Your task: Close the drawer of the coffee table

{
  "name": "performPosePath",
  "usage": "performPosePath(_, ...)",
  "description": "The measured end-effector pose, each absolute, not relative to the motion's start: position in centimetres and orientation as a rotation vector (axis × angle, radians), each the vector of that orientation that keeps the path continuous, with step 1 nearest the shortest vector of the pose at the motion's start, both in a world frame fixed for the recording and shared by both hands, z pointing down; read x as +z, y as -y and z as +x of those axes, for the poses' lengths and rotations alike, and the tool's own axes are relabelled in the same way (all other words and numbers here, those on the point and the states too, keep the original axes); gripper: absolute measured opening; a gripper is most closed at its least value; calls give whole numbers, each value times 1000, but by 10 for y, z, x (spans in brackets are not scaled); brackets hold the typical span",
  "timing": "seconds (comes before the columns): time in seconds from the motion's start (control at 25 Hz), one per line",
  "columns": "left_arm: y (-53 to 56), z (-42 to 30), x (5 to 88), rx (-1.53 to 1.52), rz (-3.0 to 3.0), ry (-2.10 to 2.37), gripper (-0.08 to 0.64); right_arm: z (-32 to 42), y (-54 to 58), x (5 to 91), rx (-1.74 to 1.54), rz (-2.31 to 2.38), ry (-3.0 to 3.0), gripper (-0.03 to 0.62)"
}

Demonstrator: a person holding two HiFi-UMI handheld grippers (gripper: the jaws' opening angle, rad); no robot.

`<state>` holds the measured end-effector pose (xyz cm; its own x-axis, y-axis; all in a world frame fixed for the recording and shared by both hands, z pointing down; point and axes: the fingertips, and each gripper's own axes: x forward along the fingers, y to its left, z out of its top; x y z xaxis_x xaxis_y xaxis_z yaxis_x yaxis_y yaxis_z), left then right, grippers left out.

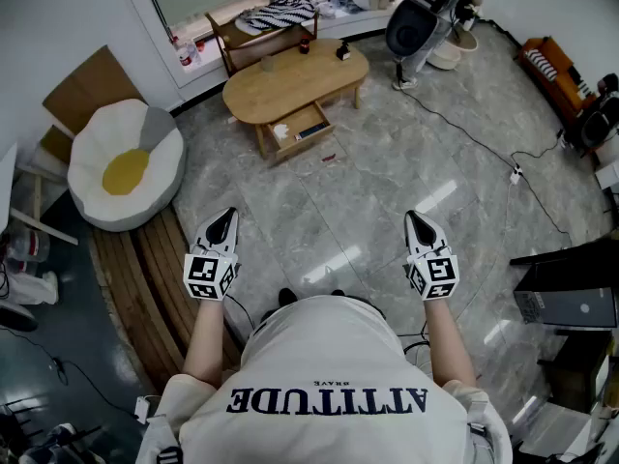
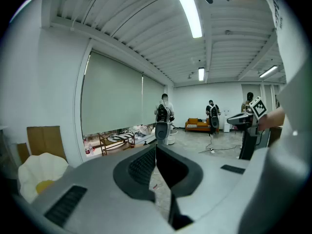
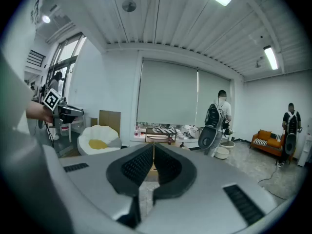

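An oval wooden coffee table (image 1: pixel 290 77) stands across the room in the head view. Its drawer (image 1: pixel 302 127) is pulled out toward me with small items inside. My left gripper (image 1: pixel 225 218) and right gripper (image 1: pixel 416 218) are held side by side in front of my chest, well short of the table. Both are shut with nothing between their jaws. In the right gripper view the gripper (image 3: pixel 154 148) points at the table, mostly hidden behind its jaws. In the left gripper view the gripper (image 2: pixel 156 147) points across the room.
A fried-egg shaped cushion (image 1: pixel 124 162) sits on the floor at left beside wooden slats (image 1: pixel 155 278). A low rack (image 1: pixel 259 29) stands behind the table. A cable (image 1: pixel 484 148) crosses the tiled floor at right. Persons with backpacks (image 2: pixel 163 112) stand farther off.
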<state>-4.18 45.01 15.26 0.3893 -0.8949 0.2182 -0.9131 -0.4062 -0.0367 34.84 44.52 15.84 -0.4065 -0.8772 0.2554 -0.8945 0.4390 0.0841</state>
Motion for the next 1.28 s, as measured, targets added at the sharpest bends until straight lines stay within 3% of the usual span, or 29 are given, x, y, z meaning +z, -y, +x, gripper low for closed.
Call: performPosePath(1.28,-450,-59,169,335,2554,1571,21,309,-439,145,72,1526,2465,23)
